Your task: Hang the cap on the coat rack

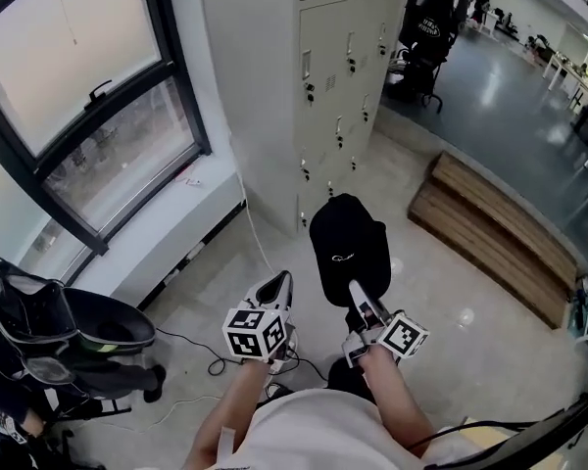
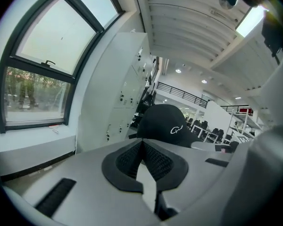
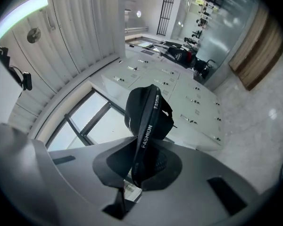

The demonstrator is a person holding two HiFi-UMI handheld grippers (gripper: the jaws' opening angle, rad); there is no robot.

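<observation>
**Cap held in the air by its strap, in front of the lockers**

Cap, black with a small white logo, is off the floor. It hangs in the air before the person, just ahead of both tongs. The right tongs have hold of it. In the right gripper view the jaws are closed on the cap's black strap, which carries the white word FASHION. The strap runs up from between the pads to the cap's body above them. The left tongs are beside the right ones and a little to the left of the cap, not touching it. Their jaws are pressed together at the tips, and nothing is between them. In the left gripper view the cap shows behind the closed tips.

Behind the cap stands a block of pale grey lockers. Every door that shows is closed, so their contents cannot be seen. A large window with a dark frame is to the left of the lockers. Low wooden steps lie on the floor to the right. At the left edge of the floor is a dark chair-like frame with something green in its hollow; what it is I cannot tell. Thin cables lie on the floor near it.
</observation>
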